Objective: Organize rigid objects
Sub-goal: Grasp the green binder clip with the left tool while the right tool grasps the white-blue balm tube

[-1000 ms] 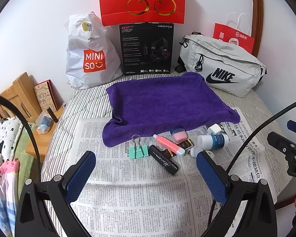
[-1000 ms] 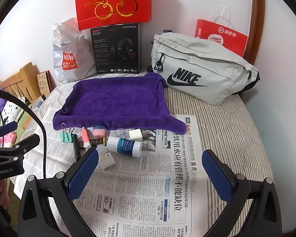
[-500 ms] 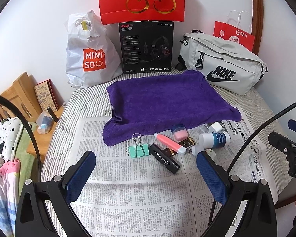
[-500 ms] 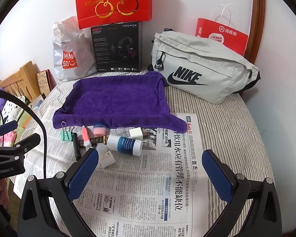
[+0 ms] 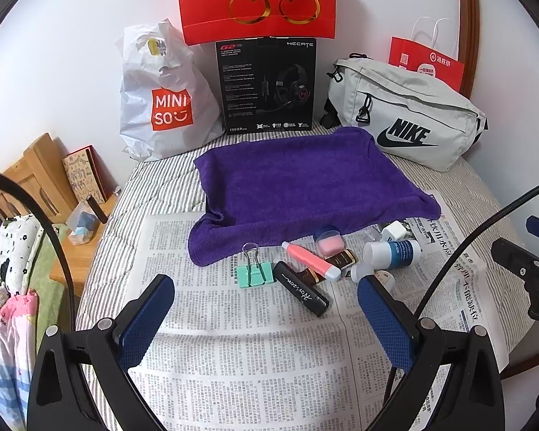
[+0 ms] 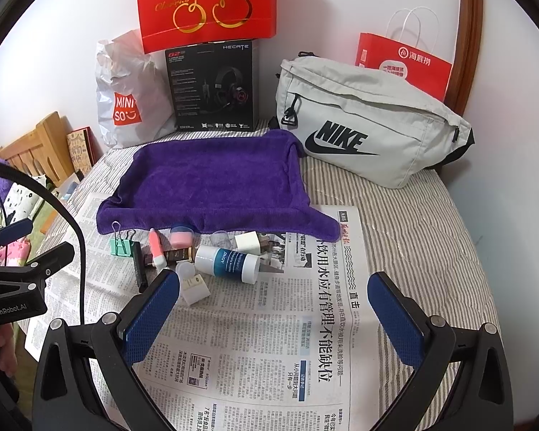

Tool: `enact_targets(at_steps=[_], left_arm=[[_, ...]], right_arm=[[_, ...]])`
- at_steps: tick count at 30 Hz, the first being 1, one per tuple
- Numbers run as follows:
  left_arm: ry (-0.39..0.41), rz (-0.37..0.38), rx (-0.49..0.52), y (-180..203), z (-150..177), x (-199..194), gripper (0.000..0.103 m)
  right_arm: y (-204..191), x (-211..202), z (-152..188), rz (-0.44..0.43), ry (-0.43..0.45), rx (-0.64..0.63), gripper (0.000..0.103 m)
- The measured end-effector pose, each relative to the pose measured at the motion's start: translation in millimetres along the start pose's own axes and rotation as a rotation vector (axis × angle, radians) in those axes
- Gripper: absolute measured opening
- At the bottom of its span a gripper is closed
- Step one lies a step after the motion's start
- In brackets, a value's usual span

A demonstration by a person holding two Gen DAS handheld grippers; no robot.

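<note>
I'm seeing the fuzzy purple towel (image 5: pixel 298 179) lying flat beyond printed newspaper (image 6: pixel 269 341); my left gripper (image 5: pixel 266 298) and right gripper (image 6: pixel 273 294) are hanging wide apart, empty. Small hard items are clustering at the towel's near edge: cylindrical bottle (image 6: pixel 228 264), black tube (image 5: pixel 300 288), mint binder clip (image 5: pixel 254 273); perhaps a cap is hiding behind my right gripper's left finger.

Around the one purple towel (image 5: pixel 302 183) I count, along its near edge: one green binder clip (image 5: pixel 254 273), one black tube (image 5: pixel 300 288), one pink tube (image 5: pixel 311 255), one pink jar (image 5: pixel 328 241), one blue-labelled bottle (image 5: pixel 391 254). Behind it: three bags.
</note>
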State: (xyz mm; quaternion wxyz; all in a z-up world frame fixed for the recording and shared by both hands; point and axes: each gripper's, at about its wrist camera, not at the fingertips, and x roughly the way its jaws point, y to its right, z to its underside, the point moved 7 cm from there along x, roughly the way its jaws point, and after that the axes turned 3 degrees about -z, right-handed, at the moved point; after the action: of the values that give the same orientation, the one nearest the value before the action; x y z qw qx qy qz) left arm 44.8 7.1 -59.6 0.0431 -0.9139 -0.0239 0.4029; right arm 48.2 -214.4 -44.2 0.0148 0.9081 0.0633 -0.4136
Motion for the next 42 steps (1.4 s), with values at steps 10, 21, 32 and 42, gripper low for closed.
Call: enact_targets(at_steps=[10,21,32,42], left_arm=[[0.002,-0.002,-0.002,-5,-2,0,0.103],[-0.034,-0.014,-0.008,-18,3,28,0.103],[-0.172,-0.045,-0.007,-34,30,113,0.102],[-0.211,-0.015,-0.028,-36,32,153,0.101]], right_arm=[[2,1,-1,-0.012,0.001,0.003,0.103],[6,26,0,-0.03,-0.039,0.01,0.103],[8,62,16,-0.022,-0.113,-0.006,0.103],[7,97,31,-0.032,-0.198,-0.014,0.103]])
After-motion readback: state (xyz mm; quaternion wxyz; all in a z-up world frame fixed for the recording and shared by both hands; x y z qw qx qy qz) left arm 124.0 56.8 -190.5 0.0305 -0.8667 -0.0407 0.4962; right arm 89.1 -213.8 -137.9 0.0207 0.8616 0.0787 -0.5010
